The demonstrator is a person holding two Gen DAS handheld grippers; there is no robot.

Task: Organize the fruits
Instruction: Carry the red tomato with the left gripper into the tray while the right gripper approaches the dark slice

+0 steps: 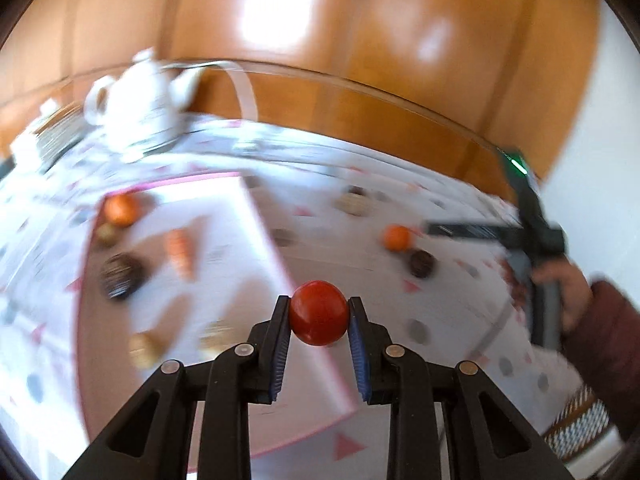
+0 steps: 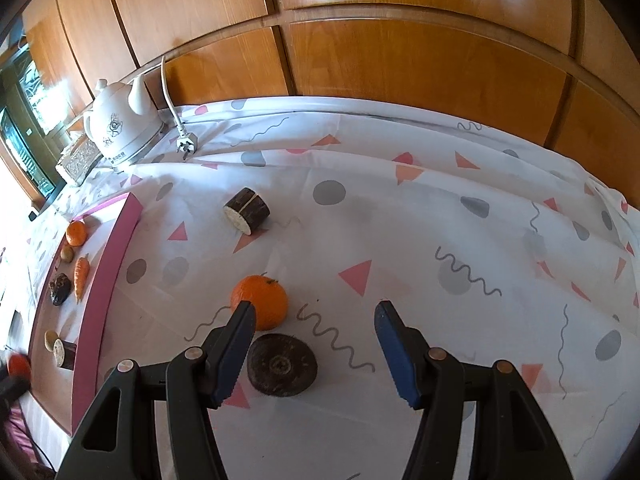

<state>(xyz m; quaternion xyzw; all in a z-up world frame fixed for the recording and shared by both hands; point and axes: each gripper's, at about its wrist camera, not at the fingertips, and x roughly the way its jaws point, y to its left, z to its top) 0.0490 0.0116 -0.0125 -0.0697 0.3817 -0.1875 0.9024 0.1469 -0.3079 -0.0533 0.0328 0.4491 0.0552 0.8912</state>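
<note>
Left wrist view: we note the left gripper (image 1: pixel 319 312) clamped on a red tomato (image 1: pixel 319 313), blue pads pressing both sides, fruit lifted clear above the right rim of a pink-edged tray (image 1: pixel 264 236). Background heavily blurred. In the tray we make out an orange (image 1: pixel 121 209), a carrot (image 1: pixel 181 253), a dark lump (image 1: pixel 118 274) and two pale items near the bottom edge, identity unclear. Right of the tray, on the patterned cloth (image 1: pixel 460 300), a second orange (image 1: pixel 397 237) and a dark round pc (image 1: pixel 421 263); a further brownish item behind, too smeared to name. White kettle (image 1: pixel 140 100) at far left, smeared. At right edge, a hand (image 1: pixel 568 292) in a dark red sleeve holds the other tool; its fingers are cut off from this angle.

Right wrist view: sharp. Right gripper (image 2: pixel 315 320) stands part open, nothing betw. the pads, hovering over the cloth. Its left finger overlaps the orange (image 2: pixel 260 306) in the picture; contact cannot be told. Just below the orange lies a dark disc (image 2: pixel 282 365); a cut cylindrical pc (image 2: pixel 247 211) lies farther back. Tray (image 2: pixel 108 280) at left holds orange, carrot, dark lump, pale bits; its near end is cut off. Tomato shows only as a red blur at far left edge. Kettle (image 2: pixel 118 128) and a loose plug (image 2: pixel 187 145) at the cloth's back.
</note>
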